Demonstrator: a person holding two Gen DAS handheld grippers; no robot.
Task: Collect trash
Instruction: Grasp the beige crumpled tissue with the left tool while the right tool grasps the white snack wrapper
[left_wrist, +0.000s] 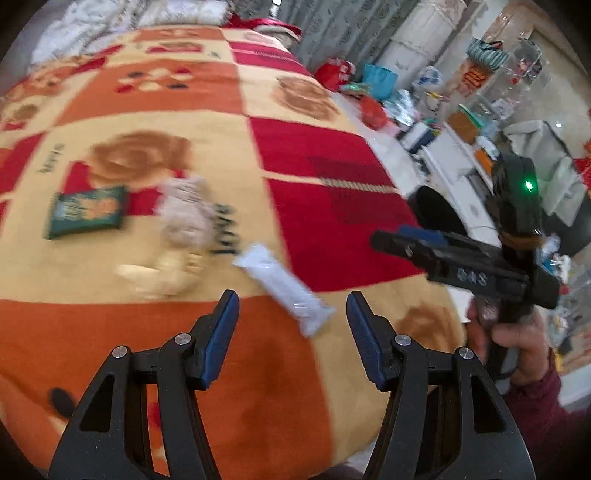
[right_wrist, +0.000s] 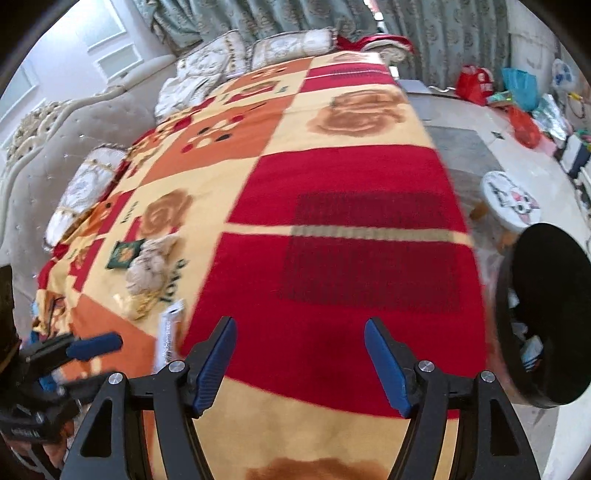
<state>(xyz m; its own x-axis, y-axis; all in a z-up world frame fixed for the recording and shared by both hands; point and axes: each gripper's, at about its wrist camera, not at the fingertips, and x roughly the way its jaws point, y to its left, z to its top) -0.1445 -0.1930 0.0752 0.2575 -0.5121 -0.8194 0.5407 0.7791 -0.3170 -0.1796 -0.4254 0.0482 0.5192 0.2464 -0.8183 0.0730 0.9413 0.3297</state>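
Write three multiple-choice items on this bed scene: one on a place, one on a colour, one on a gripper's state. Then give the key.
1. Where does the white wrapper lie?
A. in the bin
B. on the blanket
C. on the stool

2. What colour is the flat snack packet?
A. green
B. blue
C. pink

3. How does the left gripper stand?
A. shut on the wrapper
B. shut on nothing
C. open

Key: 1 B, it lies on the blanket, ahead of the fingers. 2 A, its face is dark green. 3 C, the jaws stand apart with nothing between them.
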